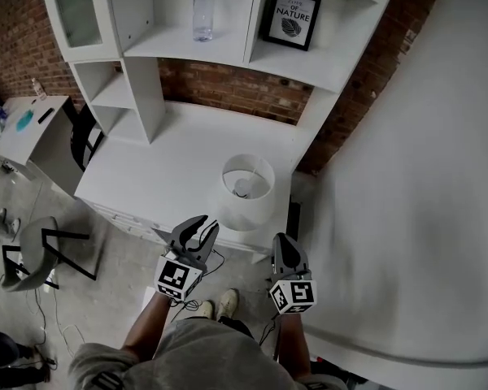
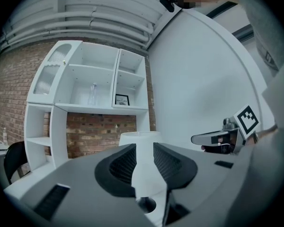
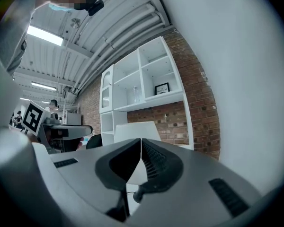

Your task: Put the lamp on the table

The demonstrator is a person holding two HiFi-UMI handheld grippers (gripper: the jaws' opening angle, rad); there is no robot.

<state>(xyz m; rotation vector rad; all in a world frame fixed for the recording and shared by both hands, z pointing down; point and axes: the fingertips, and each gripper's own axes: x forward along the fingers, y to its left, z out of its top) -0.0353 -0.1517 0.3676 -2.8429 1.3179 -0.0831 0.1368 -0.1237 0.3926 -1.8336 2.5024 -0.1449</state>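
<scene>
Nearest in, the two grippers sit side by side just off the front edge of the table [image 1: 159,165]. The left gripper [image 1: 205,227] has its jaws apart with nothing pinched. The lamp [image 1: 246,192] lines up in the gap in the left gripper view, but it's further ahead, not touched. The right gripper [image 1: 283,239] has its jaws together, empty.

The lamp is already standing upright on the table, near the front edge, just ahead of and between both grippers, so the job looks basically done.

Handling guess: it's probably light. The shade looks thin and easy to dent or knock crooked, so I wouldn't squeeze it. Better to grab low, on the stem or base under the shade. I can't see either from here, since the shade covers them. It's likely a bit tippy too, being that close to the edge. There's a thin cord [image 1: 217,258] trailing down off the front by the left gripper, probably the lamp's, and it could snag.

Looks-wise it's all white. The plain shade has an open top, flares a little wider toward the bottom, and you can see the bulb inside from above.
</scene>
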